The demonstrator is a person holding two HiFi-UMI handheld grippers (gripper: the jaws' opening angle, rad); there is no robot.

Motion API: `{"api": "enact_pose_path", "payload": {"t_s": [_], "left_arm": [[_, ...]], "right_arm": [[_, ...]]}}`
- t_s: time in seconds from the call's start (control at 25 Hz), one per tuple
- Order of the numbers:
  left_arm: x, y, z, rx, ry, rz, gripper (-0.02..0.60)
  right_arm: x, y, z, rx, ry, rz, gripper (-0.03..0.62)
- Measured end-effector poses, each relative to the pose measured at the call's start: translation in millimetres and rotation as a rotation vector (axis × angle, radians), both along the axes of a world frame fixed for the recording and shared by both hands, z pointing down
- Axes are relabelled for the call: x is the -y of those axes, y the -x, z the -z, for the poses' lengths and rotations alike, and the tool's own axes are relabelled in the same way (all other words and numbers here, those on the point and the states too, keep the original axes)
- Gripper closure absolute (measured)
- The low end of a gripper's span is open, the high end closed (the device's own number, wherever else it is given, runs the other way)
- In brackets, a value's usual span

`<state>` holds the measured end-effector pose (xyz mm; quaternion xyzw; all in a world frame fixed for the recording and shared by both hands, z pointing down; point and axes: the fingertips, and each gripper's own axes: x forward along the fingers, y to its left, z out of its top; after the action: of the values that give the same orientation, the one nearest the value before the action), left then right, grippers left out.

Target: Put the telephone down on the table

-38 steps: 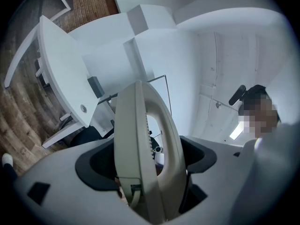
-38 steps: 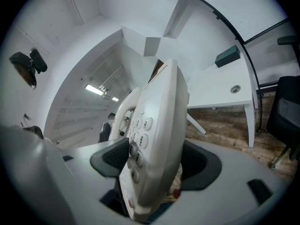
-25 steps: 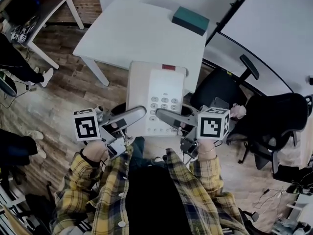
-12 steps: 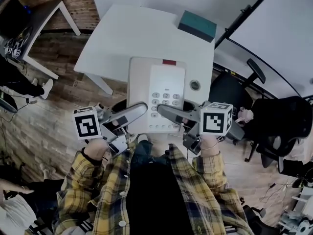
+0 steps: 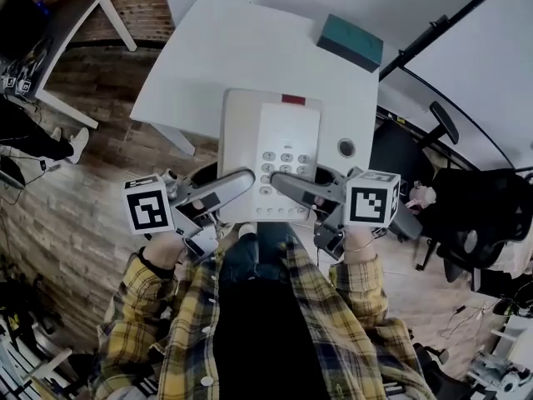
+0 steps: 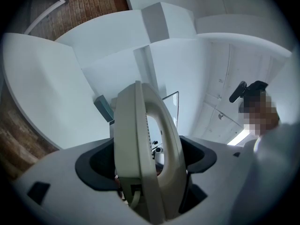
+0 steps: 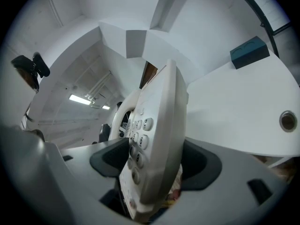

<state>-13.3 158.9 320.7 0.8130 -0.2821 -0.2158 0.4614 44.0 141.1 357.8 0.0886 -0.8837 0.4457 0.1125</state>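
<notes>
Telephone (image 5: 271, 152): off-white desk type w/ grey number keys on its right half, handset seated along the left side, small red patch at the far edge. Lies face up, approx level, over the near edge of the white table (image 5: 208, 57); can't tell if it touches. Its near edge is clamped between the jaws of the left gripper (image 5: 226, 192) and right gripper (image 5: 293, 190).

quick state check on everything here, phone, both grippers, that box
telephone: handset seated, held at its near end by both grippers, over the near edge of the table
left gripper: shut on telephone
right gripper: shut on telephone
teal box: lying flat at the table's far corner, untouched
</notes>
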Motion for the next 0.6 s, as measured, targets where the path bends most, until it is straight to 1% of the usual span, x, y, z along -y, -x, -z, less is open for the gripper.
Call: {"api": "enact_pose_path", "payload": {"t_s": [0.32, 0.4, 0.6], "left_arm": [[25.0, 21.9, -16.5, -0.011, 0.024, 0.032, 0.184], [38.6, 31.6, -18.7, -0.008, 0.026, 0.033, 0.184], [88.6, 61.9, -16.9, -0.012, 0.032, 0.021, 0.184]], "right_arm": [[25.9, 21.6, -17.1, -0.009, 0.033, 0.026, 0.29], [39.0, 30.6, -21.0, -0.007, 0.051, 0.021, 0.29], [88.5, 60.7, -20.1, -0.003, 0.052, 0.0, 0.29]]}}
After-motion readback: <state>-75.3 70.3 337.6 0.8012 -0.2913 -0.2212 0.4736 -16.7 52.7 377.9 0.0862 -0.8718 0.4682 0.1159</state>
